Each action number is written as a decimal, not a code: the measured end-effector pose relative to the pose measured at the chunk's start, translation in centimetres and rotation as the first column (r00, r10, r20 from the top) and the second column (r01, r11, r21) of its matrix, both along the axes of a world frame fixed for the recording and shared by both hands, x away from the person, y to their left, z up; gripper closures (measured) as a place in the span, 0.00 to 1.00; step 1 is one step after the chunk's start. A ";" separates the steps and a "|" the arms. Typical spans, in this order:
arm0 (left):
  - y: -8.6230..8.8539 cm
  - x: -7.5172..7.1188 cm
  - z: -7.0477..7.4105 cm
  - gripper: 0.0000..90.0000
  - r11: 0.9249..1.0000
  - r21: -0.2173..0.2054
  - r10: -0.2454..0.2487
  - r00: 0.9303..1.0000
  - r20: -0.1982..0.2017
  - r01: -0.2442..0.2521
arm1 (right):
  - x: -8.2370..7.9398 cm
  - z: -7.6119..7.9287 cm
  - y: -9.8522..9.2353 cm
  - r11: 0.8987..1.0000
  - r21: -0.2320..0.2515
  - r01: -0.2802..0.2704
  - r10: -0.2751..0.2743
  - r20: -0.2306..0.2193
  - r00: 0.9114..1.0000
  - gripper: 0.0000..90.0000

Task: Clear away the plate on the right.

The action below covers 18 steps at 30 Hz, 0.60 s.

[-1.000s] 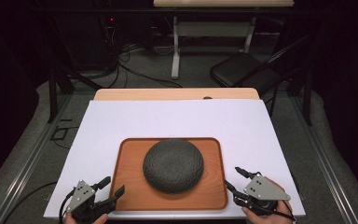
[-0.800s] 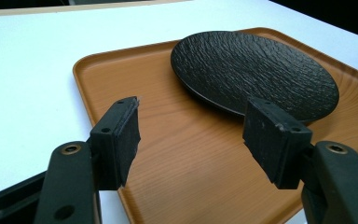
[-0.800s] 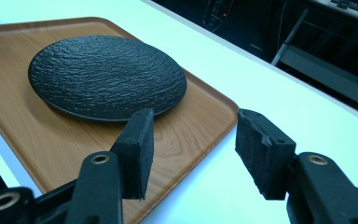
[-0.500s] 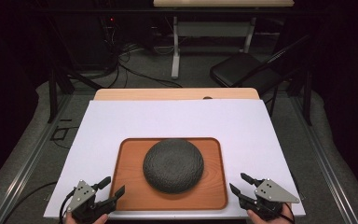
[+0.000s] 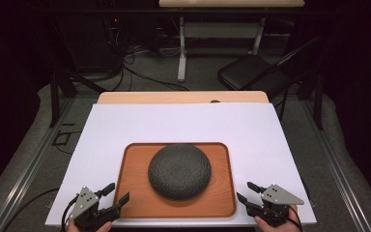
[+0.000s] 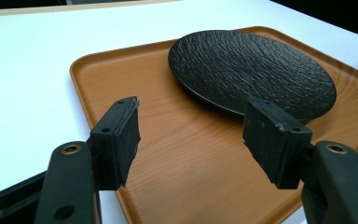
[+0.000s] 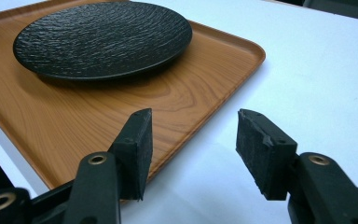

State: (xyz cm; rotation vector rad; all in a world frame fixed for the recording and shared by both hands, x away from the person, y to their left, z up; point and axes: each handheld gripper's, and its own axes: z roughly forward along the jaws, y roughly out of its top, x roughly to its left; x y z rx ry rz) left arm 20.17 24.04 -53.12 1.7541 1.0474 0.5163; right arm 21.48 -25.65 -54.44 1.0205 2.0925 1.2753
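A brown wooden tray (image 5: 130, 203) lies on the near part of the white tabletop, with a black textured plate (image 5: 179, 170) face down in its middle. My left gripper (image 5: 117, 191) is open at the tray's near left corner. In the left gripper view its jaws (image 6: 193, 116) stand wide over the tray (image 6: 168, 154), with the plate (image 6: 251, 70) just beyond and nothing between them. My right gripper (image 5: 244, 190) is open at the tray's near right corner. In the right gripper view (image 7: 193, 126) one jaw overlaps the tray's edge (image 7: 186, 135) and the other is over the white surface. The plate (image 7: 102, 39) lies farther off.
A white sheet (image 5: 222, 125) covers the table, and bare wood shows along the far edge (image 5: 174, 96). Beyond the table stand a black folding chair (image 5: 251, 72) and a desk frame (image 5: 181, 53), with cables on the floor. White surface lies free around the tray.
My right gripper has sunk and drawn back toward the table's near edge, beside the tray's right corner. The left gripper, tray and plate have not moved.
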 end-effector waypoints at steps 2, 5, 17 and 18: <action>0.0 0.0 0.0 0.40 1.000 0.005 -0.002 1.000 -0.002 0.002 | 0.1 0.0 -0.1 1.000 0.008 0.002 -0.002 -0.003 1.000 0.51; 0.0 0.1 0.0 0.40 1.000 0.007 -0.003 1.000 -0.006 0.003 | 0.2 -0.1 -0.1 1.000 0.016 0.007 -0.006 -0.014 1.000 0.50; 0.1 0.4 -0.3 0.40 1.000 -0.018 0.013 0.999 -0.041 -0.014 | 0.0 0.0 0.0 1.000 -0.001 0.010 -0.010 -0.010 1.000 0.50; 0.1 0.4 -0.3 0.40 1.000 -0.018 0.012 0.999 -0.045 -0.012 | -0.2 0.1 0.1 1.000 -0.016 0.004 -0.004 0.003 1.000 0.50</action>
